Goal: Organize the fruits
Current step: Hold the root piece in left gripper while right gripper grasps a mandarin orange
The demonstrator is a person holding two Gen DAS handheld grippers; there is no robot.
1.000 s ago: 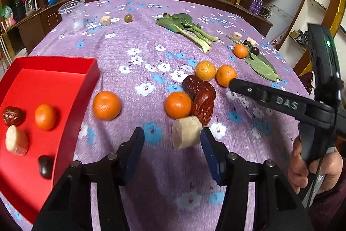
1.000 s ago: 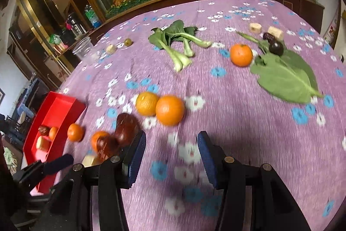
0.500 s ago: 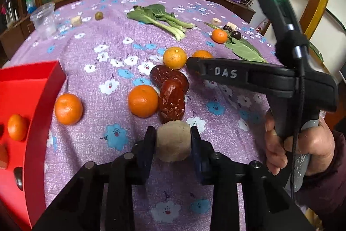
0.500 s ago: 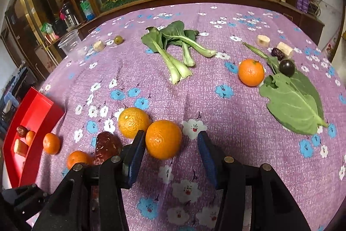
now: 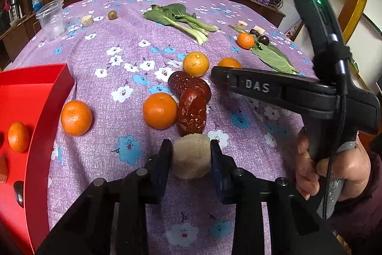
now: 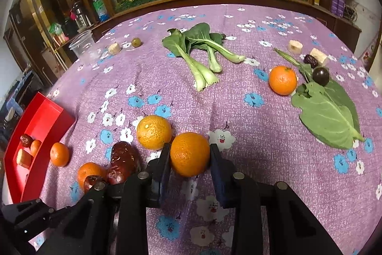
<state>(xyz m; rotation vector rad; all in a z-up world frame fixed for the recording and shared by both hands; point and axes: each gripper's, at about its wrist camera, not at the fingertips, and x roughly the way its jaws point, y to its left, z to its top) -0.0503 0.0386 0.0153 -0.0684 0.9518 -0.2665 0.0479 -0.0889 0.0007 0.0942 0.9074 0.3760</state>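
Observation:
My left gripper (image 5: 191, 159) is shut on a beige banana chunk (image 5: 191, 155), just in front of two red dates (image 5: 191, 99) on the purple floral cloth. My right gripper (image 6: 189, 157) is shut on an orange mandarin (image 6: 189, 153); its body also shows in the left wrist view (image 5: 286, 90). A second mandarin (image 6: 154, 132) touches the held one at its left. The red tray (image 5: 45, 111) at the left holds a mandarin (image 5: 18, 136), a date and a banana chunk (image 6: 23, 158). Loose mandarins lie beside the tray (image 5: 76, 117) and next to the dates (image 5: 160, 110).
Bok choy (image 6: 200, 56) and a big green leaf (image 6: 327, 114) lie farther back, with another mandarin (image 6: 283, 80), a dark plum (image 6: 321, 75), banana chunks and a date. A clear plastic cup (image 5: 51, 19), a green grape (image 5: 112, 14) and a chunk sit at the back left.
My left gripper closed on the banana chunk. My right gripper moved forward around the mandarin and closed on it.

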